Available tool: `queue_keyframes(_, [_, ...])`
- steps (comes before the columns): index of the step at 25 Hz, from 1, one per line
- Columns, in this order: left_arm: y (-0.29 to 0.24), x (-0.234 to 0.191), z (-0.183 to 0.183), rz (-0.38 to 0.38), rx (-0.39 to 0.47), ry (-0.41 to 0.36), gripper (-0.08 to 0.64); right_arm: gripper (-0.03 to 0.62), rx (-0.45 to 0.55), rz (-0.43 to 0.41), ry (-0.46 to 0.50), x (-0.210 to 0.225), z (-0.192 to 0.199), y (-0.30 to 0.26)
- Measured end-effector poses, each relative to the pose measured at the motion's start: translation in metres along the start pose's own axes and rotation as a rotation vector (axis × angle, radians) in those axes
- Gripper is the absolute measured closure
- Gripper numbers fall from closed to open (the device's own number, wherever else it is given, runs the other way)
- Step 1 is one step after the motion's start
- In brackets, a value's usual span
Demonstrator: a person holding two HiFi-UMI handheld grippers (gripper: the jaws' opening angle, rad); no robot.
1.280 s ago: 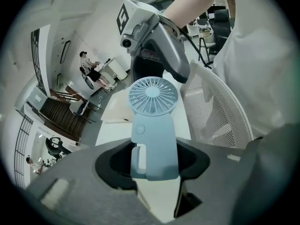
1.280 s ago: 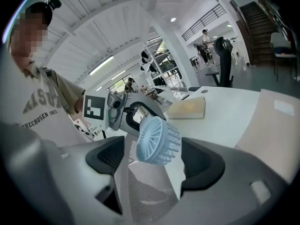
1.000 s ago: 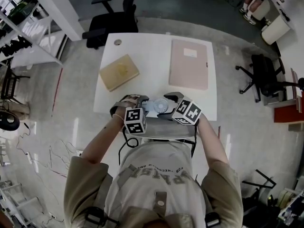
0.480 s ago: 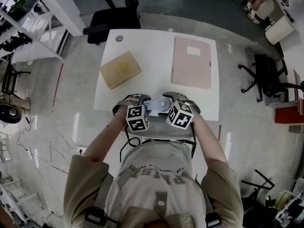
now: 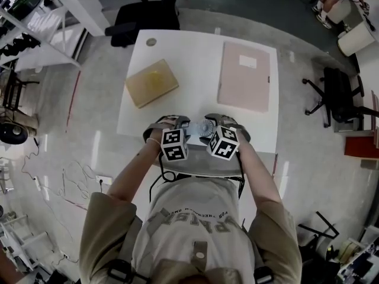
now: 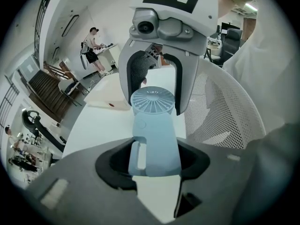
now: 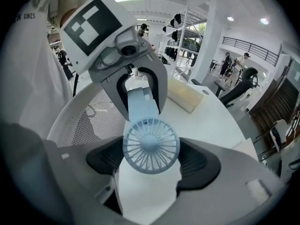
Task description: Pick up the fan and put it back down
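Holding fan [image 6: 155,125] | left gripper [image 6: 156,161] clamped on body | right gripper [image 7: 152,162] just closing on head, pads touching

Bright even indoor light, fisheye warping, dark vignetted corners

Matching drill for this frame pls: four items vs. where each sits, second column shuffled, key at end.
1. pale blue plastic handheld fan
2. tan cardboard box
3. flat pink folder
4. black office chair

a. right half of the white table
b. floor beyond the table's far edge
c. by the table's near edge
d. table's left half

Pairs: 1-c, 2-d, 3-a, 4-b
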State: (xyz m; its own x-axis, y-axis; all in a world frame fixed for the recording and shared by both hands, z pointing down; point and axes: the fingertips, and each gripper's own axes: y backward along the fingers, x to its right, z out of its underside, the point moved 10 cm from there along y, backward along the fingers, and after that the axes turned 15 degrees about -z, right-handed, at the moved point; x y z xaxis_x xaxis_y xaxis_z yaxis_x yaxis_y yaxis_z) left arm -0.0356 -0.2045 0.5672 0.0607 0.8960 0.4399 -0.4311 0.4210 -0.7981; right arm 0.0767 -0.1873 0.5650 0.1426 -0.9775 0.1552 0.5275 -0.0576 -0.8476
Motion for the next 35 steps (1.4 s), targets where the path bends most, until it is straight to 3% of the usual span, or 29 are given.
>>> queue_keyframes(17, [-0.070, 0.001, 0.011, 0.101, -0.103, 0.025, 0.342, 0.247, -0.064, -0.083, -0.069, 0.041, 0.030, -0.042])
queue_keyframes(35, [-0.087, 0.003, 0.017, 0.157, -0.149, 0.036, 0.342, 0.247, -0.071, -0.139, -0.094, 0.051, 0.038, -0.058])
